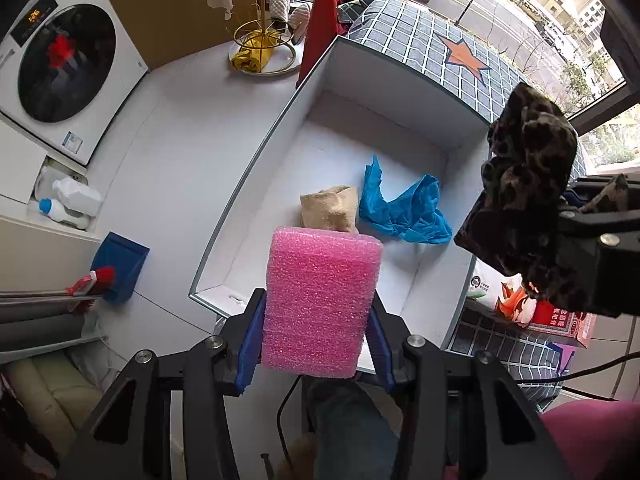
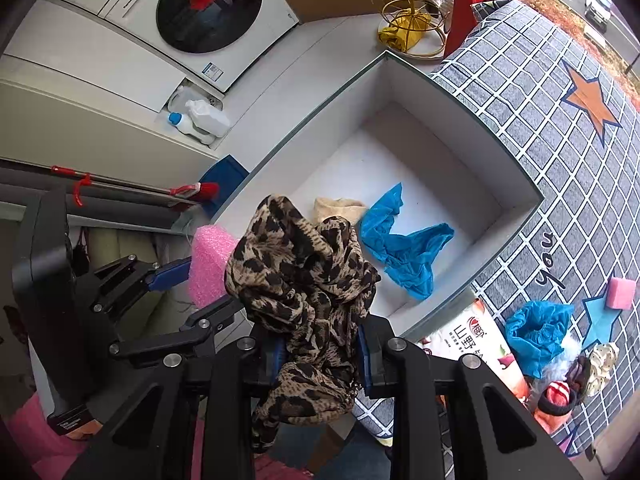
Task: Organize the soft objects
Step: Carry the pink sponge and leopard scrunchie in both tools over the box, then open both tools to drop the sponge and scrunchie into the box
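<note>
Both hands loaded, over the near end of the white box (image 1: 276, 128).

Our left gripper (image 1: 316, 320) has its jaws closed onto the sides of a pink foam block (image 1: 320, 300), set as wide as the block and pinching it lightly. The block stands upright, hanging over the box's near rim.

Our right gripper (image 2: 320, 344) has its jaws drawn in close on a leopard-print scarf (image 2: 304, 280). The cloth bunches above the fingers and trails below them. In the left wrist view the scarf (image 1: 524, 200) hangs beside the box's right wall, outside it.

Already on the box floor: a tan cloth (image 1: 330, 208) and a crumpled blue plastic cover (image 1: 404, 208), lying just beside each other towards the near end. The far half of the floor is bare.

Still out on the checked mat (image 2: 520, 120): another blue cover (image 2: 536, 332), a small pink block (image 2: 621, 293) and a small heap of soft items near the corner.

Judgement on the step: we are at the drop. Carry both loads further in, past the near rim, before letting go. The foam is light and may bounce, so lower it first. Bring the scarf over the wall so that its trailing tail clears the rim; otherwise it may drape over the edge.
</note>
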